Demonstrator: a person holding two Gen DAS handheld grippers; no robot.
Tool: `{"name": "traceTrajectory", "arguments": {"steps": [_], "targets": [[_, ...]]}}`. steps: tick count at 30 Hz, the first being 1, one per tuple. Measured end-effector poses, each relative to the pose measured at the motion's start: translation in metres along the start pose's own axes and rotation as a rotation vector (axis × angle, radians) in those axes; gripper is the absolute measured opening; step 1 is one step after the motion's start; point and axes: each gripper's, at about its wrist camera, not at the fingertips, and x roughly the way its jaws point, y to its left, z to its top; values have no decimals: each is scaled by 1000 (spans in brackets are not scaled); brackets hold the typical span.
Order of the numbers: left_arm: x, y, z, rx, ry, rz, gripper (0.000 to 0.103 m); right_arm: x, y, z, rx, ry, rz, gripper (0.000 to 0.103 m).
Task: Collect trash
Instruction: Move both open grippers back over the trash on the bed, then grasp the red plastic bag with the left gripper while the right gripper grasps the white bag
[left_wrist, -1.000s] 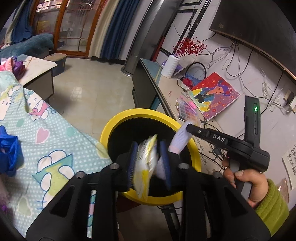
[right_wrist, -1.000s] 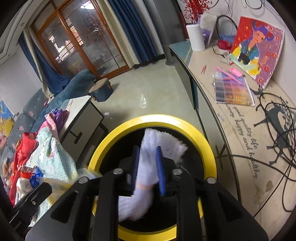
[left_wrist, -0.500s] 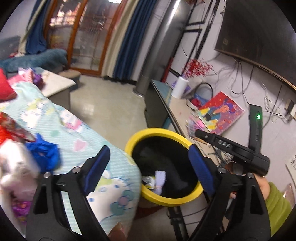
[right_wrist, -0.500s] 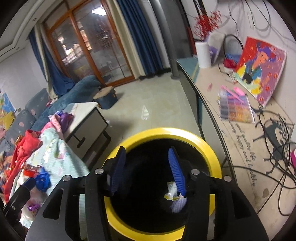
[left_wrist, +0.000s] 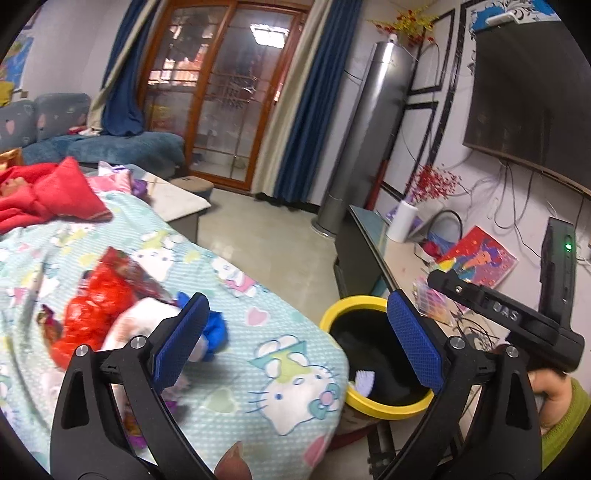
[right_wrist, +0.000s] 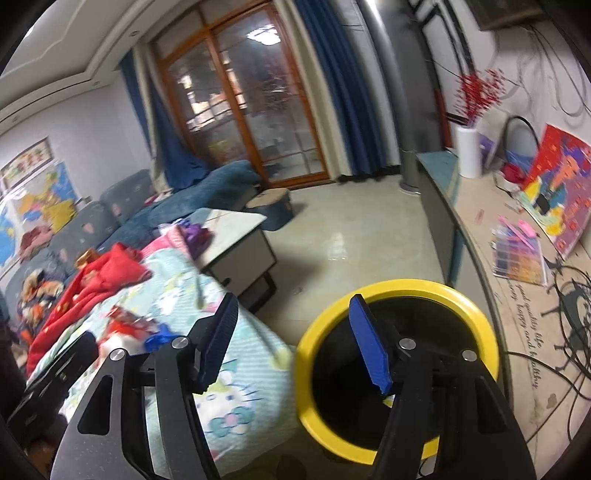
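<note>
On the far left of the room a blue sofa (left_wrist: 122, 147) runs along the wall, and in front of it a table is draped with a pale green cartoon-cat blanket (left_wrist: 236, 369). A red garment (left_wrist: 48, 195) lies bunched at the blanket's far end. Nearer, a crumpled red wrapper (left_wrist: 99, 295), a white wad (left_wrist: 136, 321) and a scrap of blue plastic (left_wrist: 216, 330) sit close together on the blanket; they are blurred, so I cannot say exactly what each is.

The left gripper (left_wrist: 295, 339) hangs over the blanket's near corner. Its jaws have just been opening and now stand wide apart with nothing between them; its left blue pad is over the white wad, its right one over the bin.

Just beside the blanket's edge stands the yellow-rimmed bin (left_wrist: 354, 304) with a black inside. A pale purple-white piece of trash (left_wrist: 364, 380) lies inside it against the near-left wall.

The right gripper (right_wrist: 295, 339) is held over the gap between blanket and bin, its right pad above the bin's mouth. Its jaws have also just been opening and are parted and empty. From the left camera its black body shows at the right, held by a hand (left_wrist: 550, 391) in a green sleeve.

Further right, a long low counter (right_wrist: 476, 236) carries a white vase of red berries (right_wrist: 469, 151), a bright painting (right_wrist: 561, 184) leaning on the wall, and loose black cables.
</note>
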Motion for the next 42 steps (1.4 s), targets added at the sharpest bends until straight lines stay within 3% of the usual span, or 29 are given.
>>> {"name": "traceTrajectory", "arguments": {"steps": [27,38,42], "targets": [[-40,87,3,-153,-64,176,89,10,102,-31,-210,102,185,65],[-44,142,-3,-242,-15,253,89,45,143,-42,-264,203,298,66],[-42,156,-5,-255,14,241,77,69,155,-45,-254,257,333,66]]}}
